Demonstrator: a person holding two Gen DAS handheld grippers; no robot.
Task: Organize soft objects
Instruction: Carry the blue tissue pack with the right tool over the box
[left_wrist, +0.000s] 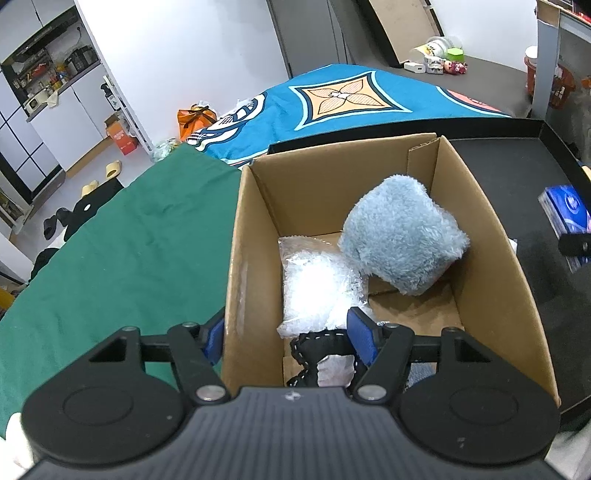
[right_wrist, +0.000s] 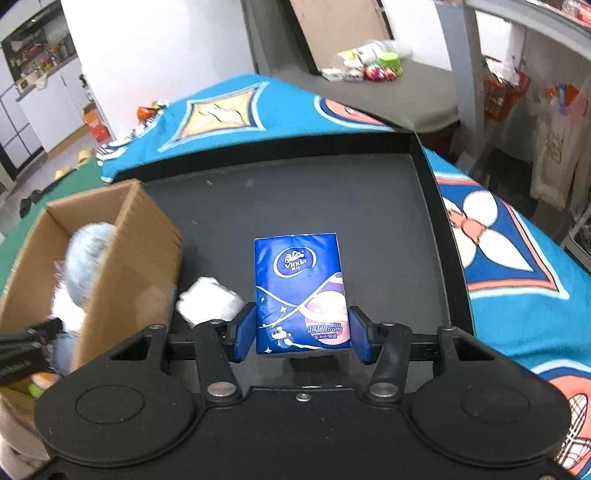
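Item 1, cardboard box (left_wrist: 255, 229): open-topped and standing on the near left part of a black tray (right_wrist: 332, 199); its left wall is overhanging or meeting a green cloth (left_wrist: 122, 251) at the tray's 9 o'clock side.

Item 2, blue fluffy bundle (left_wrist: 400, 236): lying inside the box toward its 1 o'clock corner, leaning against the right wall.

Item 3, clear plastic bag (left_wrist: 317, 288): lying on the box floor at the bundle's 7 o'clock, touching it.

Item 4, black fabric piece with white stitching (left_wrist: 321, 343): lying at the box's 6 o'clock end, just below the bag.

Item 5, left gripper (left_wrist: 286, 336): hovering over the box's near left corner, jaws spread wide; the left pad is sitting outside the box wall, the right pad inside beside the black fabric. Nothing is being held between them.

Item 6, tissue pack (right_wrist: 301, 291): blue, marked Vinda, sitting between the pads of the right gripper (right_wrist: 301, 334). The jaws are closing on its lower end from both sides, pads pressing on the pack. Whether it is lifted off the tray cannot be told.

Item 7, white folded wad (right_wrist: 208, 301): lying on the tray at the pack's 9 o'clock, between pack and box.

Item 8, teal patterned blanket (right_wrist: 517, 266): spreading beyond the tray from 12 to 3 o'clock.
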